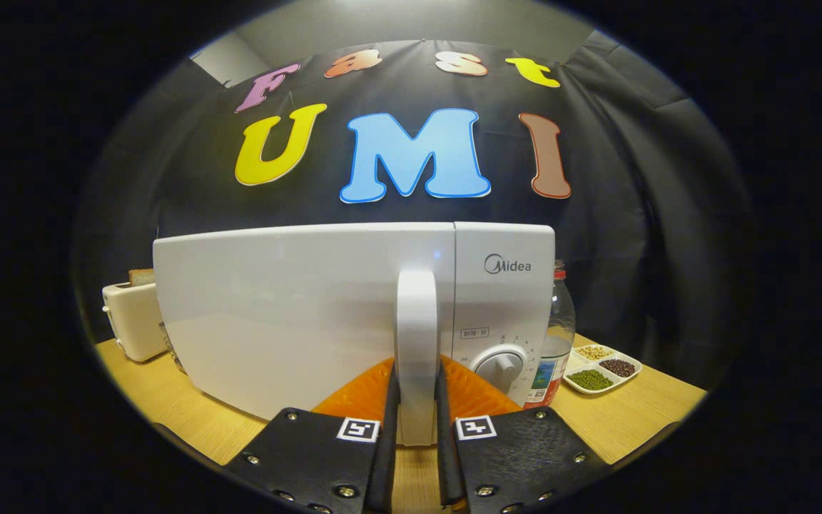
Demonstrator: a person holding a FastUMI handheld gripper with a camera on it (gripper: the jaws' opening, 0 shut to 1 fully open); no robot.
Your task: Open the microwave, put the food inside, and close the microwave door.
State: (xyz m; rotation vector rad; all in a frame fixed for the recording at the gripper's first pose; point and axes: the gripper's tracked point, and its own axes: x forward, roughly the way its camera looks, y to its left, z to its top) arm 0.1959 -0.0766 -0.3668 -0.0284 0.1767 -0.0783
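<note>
While the microwave (pixel 297 314) stands closed on the wooden table (pixel 639 421), the gripper (pixel 417 417) is clamped on its door handle (pixel 417 335), with one finger pressing each side of the lower part of that upright white bar. The handle runs vertically along the door's right edge, just left of the control panel (pixel 504 307). A round dial (pixel 500 363) sits low on that panel, close to the right finger.

The door face is plain white and flush with the body; no gap is seen along its edge. The microwave takes up the middle of the table, its front near the table's near edge.

A cream toaster (pixel 131 320) with a slice of bread (pixel 141 276) standing in its slot sits behind the microwave's left side, toward the table's far left corner. A clear bottle (pixel 559 335) with a red cap stands just beside the microwave's right side. A white divided tray (pixel 604 370) lies further right of the bottle, toward the table's right edge, holding green, dark and pale beans in separate compartments.

Whether the tray is the food intended for the microwave cannot be told.
</note>
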